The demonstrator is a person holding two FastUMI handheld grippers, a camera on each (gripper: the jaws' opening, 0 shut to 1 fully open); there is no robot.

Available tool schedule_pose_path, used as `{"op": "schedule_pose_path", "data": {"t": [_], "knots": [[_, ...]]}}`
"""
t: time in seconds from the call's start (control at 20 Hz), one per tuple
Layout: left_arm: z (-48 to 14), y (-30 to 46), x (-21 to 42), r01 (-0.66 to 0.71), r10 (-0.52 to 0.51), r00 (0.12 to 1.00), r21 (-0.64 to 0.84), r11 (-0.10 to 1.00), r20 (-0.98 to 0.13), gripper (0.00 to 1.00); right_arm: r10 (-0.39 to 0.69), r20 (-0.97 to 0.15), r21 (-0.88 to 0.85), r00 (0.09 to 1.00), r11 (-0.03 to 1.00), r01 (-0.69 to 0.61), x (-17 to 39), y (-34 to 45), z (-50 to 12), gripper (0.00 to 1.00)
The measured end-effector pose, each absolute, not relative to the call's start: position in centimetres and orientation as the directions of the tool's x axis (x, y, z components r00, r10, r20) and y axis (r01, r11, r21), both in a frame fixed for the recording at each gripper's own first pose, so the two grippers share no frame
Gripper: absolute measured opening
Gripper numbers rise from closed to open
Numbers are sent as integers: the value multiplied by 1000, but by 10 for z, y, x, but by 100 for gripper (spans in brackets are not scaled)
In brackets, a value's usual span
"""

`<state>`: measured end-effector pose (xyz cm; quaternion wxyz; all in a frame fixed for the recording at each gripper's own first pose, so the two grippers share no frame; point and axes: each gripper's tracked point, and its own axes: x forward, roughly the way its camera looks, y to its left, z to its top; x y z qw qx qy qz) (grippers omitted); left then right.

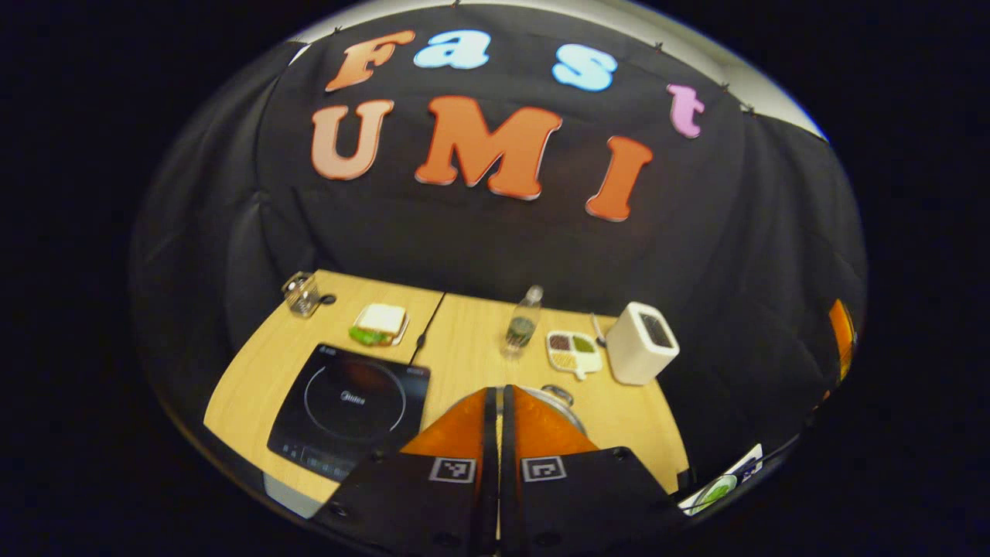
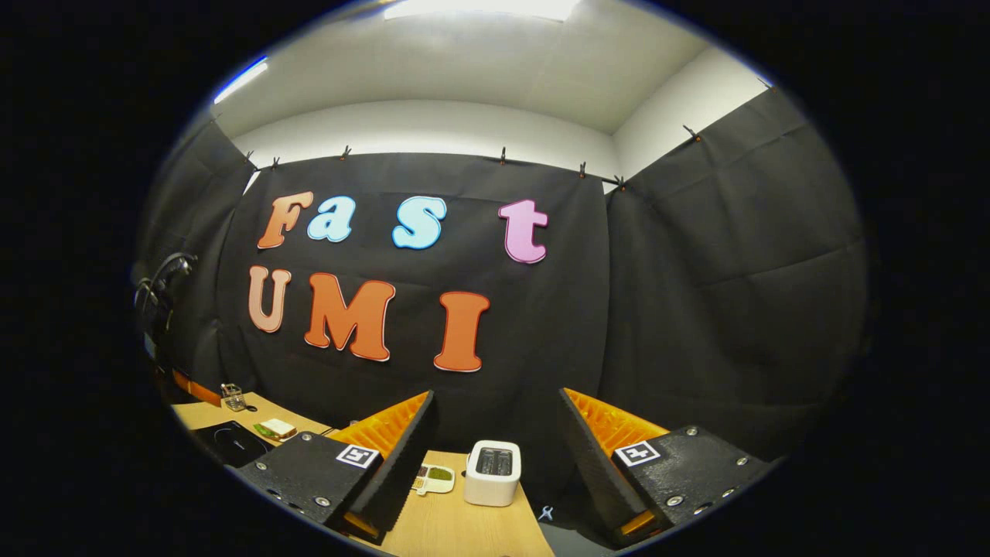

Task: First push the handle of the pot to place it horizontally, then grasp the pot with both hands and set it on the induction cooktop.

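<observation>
The silver pot sits on the wooden table and is mostly hidden behind my left gripper; a small loop handle shows at its far edge. That gripper is held above the pot's near side, its orange fingers pressed together with nothing between them. To the pot's left lies the black induction cooktop, also seen as the cooktop at the far left of the right gripper view. My right gripper is raised and open, its fingers wide apart and holding nothing.
A white toaster stands at the table's right. A divided dish and a bottle sit behind the pot. A sandwich on a plate and a glass container are behind the cooktop.
</observation>
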<state>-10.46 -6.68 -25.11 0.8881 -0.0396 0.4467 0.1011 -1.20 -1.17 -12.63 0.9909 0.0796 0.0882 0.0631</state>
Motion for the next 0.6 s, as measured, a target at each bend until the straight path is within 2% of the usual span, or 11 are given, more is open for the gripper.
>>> {"op": "schedule_pose_path", "data": {"t": [0.05,0.1,0.25,0.3,0.6], "knots": [[-271,-64,-110,-235,139,530,12,972,-837,12,150,-177,186,973,976,-116,-14,-9,-131,95],[-281,-75,-118,-256,108,483,-22,966,-869,8,160,-185,197,970,973,-122,-18,-6,-134,95],[-321,-95,-145,-308,39,344,-74,948,-938,8,166,-225,196,960,973,-122,-25,-6,-151,95],[-334,-95,-154,-320,35,303,-67,945,-952,8,167,-236,189,957,974,-123,-26,-7,-156,97],[-384,-105,-212,-425,-30,75,-59,903,-997,8,171,-288,177,942,976,-123,-33,-7,-175,95]]}}
